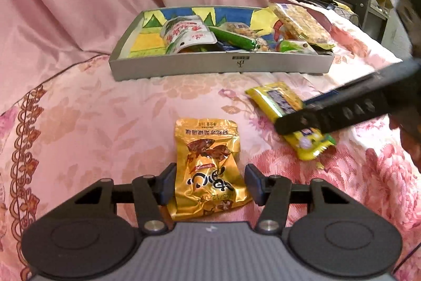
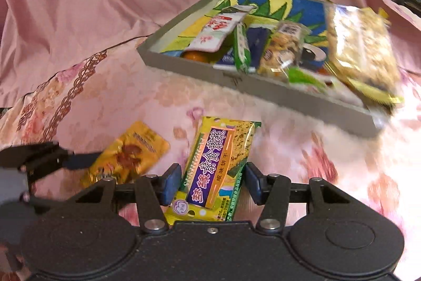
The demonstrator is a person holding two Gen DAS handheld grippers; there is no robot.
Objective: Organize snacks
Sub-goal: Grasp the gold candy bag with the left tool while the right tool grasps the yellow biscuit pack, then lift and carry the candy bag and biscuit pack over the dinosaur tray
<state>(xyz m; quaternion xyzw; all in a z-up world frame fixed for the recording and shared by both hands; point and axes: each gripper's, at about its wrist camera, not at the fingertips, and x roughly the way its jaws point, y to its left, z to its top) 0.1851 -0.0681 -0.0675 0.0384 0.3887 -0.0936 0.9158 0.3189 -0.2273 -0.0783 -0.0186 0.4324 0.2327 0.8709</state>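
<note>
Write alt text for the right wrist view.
The right gripper straddles a yellow cracker packet lying on a pink floral bedspread. Behind it sits a grey tray of snacks; a gold snack pouch lies left.

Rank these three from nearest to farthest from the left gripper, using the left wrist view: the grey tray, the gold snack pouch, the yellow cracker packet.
1. Gold snack pouch: between the left gripper's fingers.
2. Yellow cracker packet: ahead to the right, on the pink cloth, under the right gripper.
3. Grey tray: farthest back, full of snacks.
</note>
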